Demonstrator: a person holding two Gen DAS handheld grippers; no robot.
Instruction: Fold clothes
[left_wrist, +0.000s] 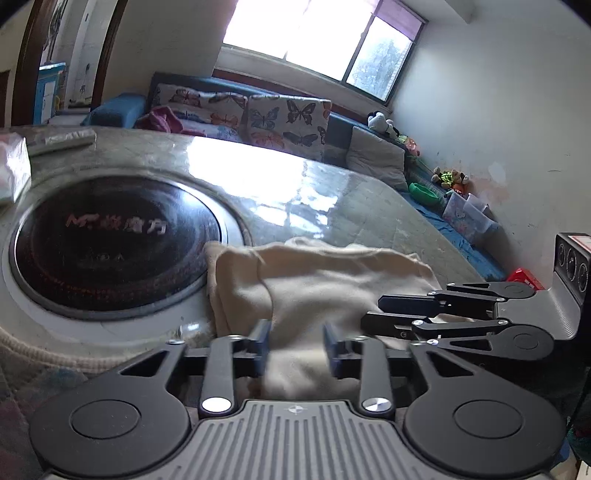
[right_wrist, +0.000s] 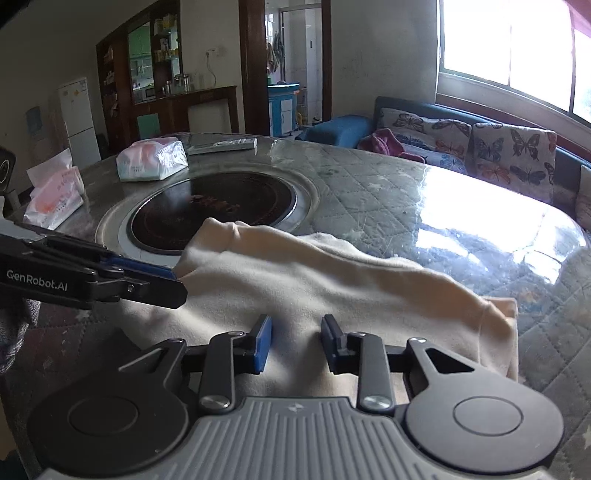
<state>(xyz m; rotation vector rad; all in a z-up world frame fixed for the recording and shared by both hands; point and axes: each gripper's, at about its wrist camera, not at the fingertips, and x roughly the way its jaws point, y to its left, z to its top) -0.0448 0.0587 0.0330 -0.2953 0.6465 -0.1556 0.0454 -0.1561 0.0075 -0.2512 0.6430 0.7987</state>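
Note:
A cream garment (left_wrist: 314, 280) lies folded over on the quilted table top, also seen in the right wrist view (right_wrist: 332, 280). My left gripper (left_wrist: 297, 343) is open, its blue-padded fingers just above the garment's near edge, holding nothing. My right gripper (right_wrist: 295, 341) is open over the garment's near part, empty. The right gripper shows at the right of the left wrist view (left_wrist: 376, 312), low over the garment's right edge. The left gripper shows at the left of the right wrist view (right_wrist: 173, 282), at the garment's left edge.
A round black cooktop (right_wrist: 214, 210) is set in the table (right_wrist: 406, 206) behind the garment. Tissue packs (right_wrist: 151, 160) and a remote (right_wrist: 221, 144) lie at the far side. A sofa with butterfly cushions (right_wrist: 509, 147) stands beyond the table under the window.

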